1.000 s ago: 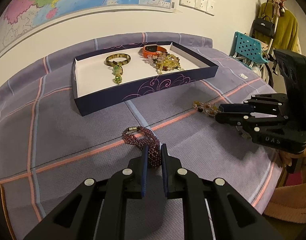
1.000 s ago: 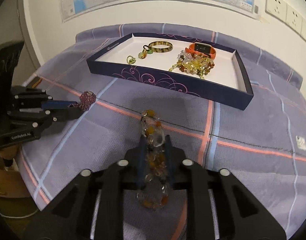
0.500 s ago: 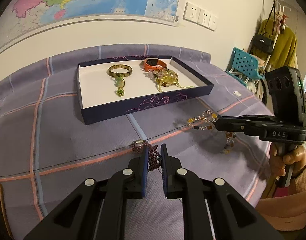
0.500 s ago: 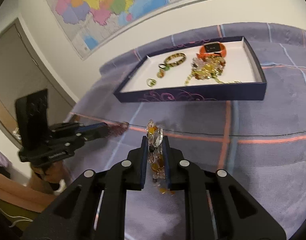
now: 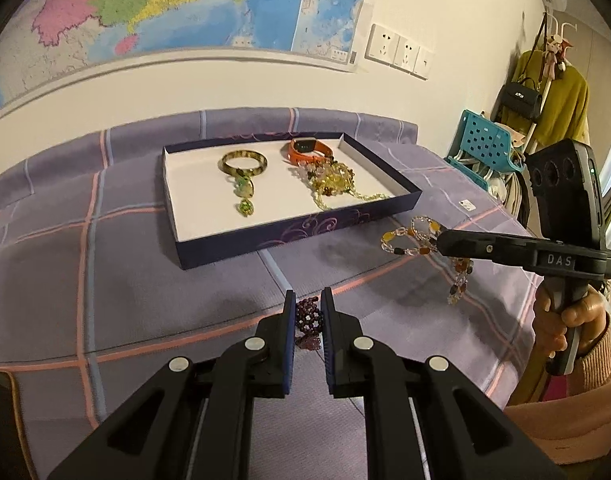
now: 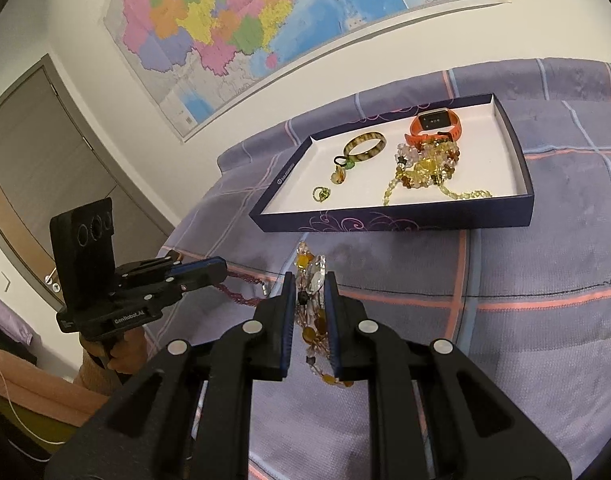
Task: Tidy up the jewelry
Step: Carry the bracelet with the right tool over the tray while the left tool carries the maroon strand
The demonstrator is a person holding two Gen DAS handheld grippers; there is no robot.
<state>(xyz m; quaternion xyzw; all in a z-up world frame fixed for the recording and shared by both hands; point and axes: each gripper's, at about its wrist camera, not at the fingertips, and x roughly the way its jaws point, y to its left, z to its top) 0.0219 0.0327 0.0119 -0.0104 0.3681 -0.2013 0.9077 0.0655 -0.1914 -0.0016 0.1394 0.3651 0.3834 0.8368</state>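
Two tools clamped: left tool on purple bracelet, right tool on amber bracelet hanging lengthwise.

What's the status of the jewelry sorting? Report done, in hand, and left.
Done: the tray already holds a bangle, green pendants, an orange watch and a yellow bead pile.
In hand: the left hand-held gripper is shut on a purple bead bracelet; the right hand-held gripper is shut on an amber-and-clear bead strand.
Left: both pieces are outside the tray and not yet placed in it.
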